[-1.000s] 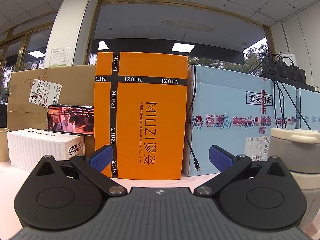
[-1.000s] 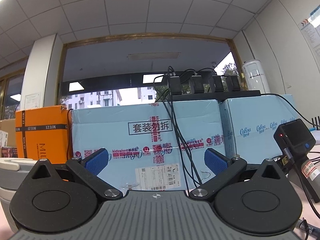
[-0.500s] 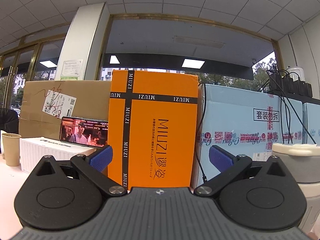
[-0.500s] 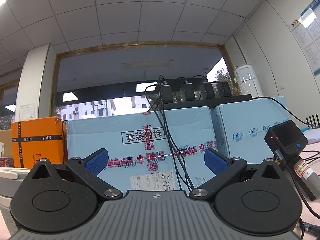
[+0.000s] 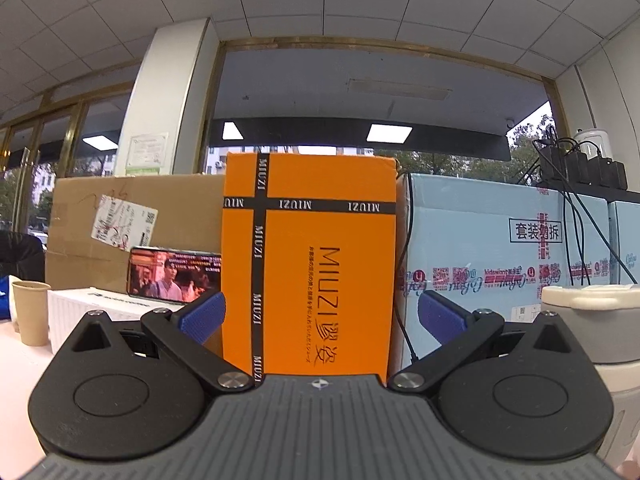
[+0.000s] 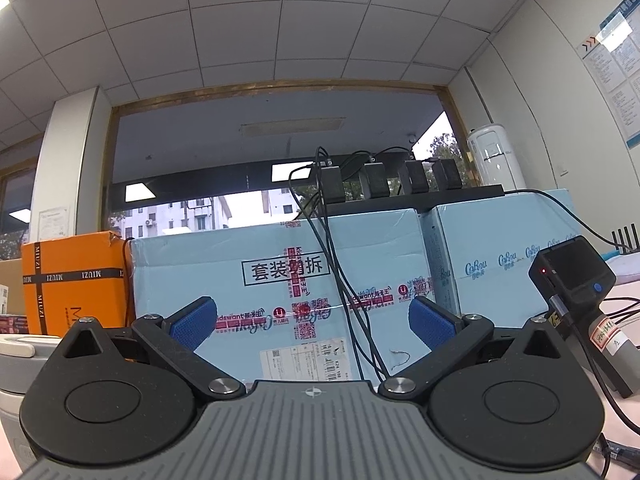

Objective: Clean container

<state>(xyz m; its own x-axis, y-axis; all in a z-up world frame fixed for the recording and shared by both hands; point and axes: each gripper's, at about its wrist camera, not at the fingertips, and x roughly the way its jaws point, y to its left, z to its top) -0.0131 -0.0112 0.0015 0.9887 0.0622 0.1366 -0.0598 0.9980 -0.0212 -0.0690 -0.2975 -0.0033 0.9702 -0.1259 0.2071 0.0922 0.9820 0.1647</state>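
Several cartons on pale tabletop, tiled office ceiling, wide window.

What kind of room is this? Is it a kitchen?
Probably not; it looks like an office or shop room. Shipping boxes stand stacked, like the tall orange cardboard box, under a white tiled ceiling, beside a row of black chargers.

Hand-held gripper gapes, facing blue cartons.

Both views were evenly lit by daylight through the wide glass window and rectangular recessed ceiling light panels. Sharp focus, soft shadows. Strong fisheye bending with dark vignetted corners.
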